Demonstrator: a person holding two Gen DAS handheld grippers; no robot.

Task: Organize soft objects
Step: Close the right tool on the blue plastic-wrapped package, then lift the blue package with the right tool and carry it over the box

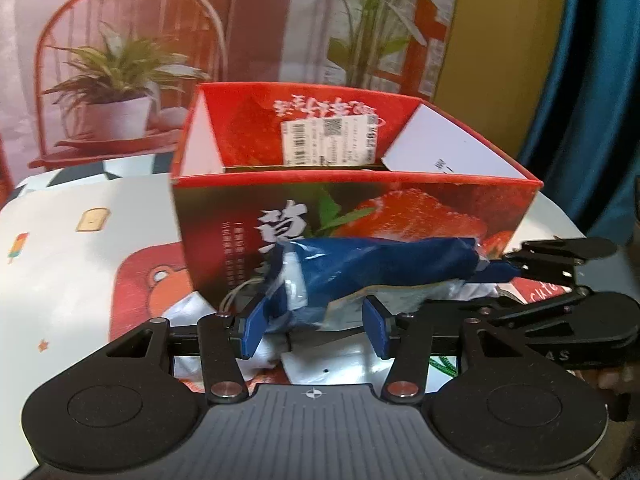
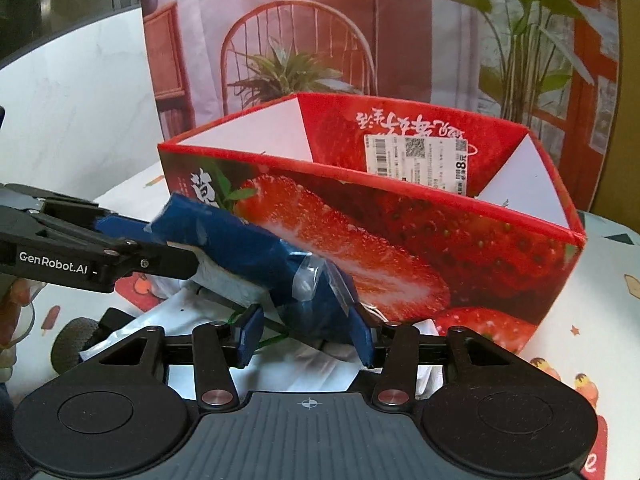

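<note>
Both grippers tip downward toward the table. The left gripper (image 1: 317, 328) has the blue bag (image 1: 360, 272) between its blue pads (image 1: 256, 326), and they are squeezing one end of it. The right gripper (image 2: 306, 336) has the other end between its fingers, but I cannot tell if they squeeze it or just sit beside it. The bag hangs in the air between the two, just in front of the red strawberry box (image 1: 400, 208), which stands open at 12 o'clock.

From the left camera, the right gripper comes in from 3 o'clock. Only this view shows the bear picture (image 1: 160, 280) on the tablecloth at 9 o'clock and the blue-green curtain (image 1: 584, 80) at 2 o'clock.

From the right camera, the left gripper comes in from 9 o'clock. Only this view shows a dark wheel (image 2: 74, 340) at 8 o'clock and the fingers of a person's hand (image 2: 14, 300) at the left edge. White bags (image 2: 304, 368) lie under the blue one.
</note>
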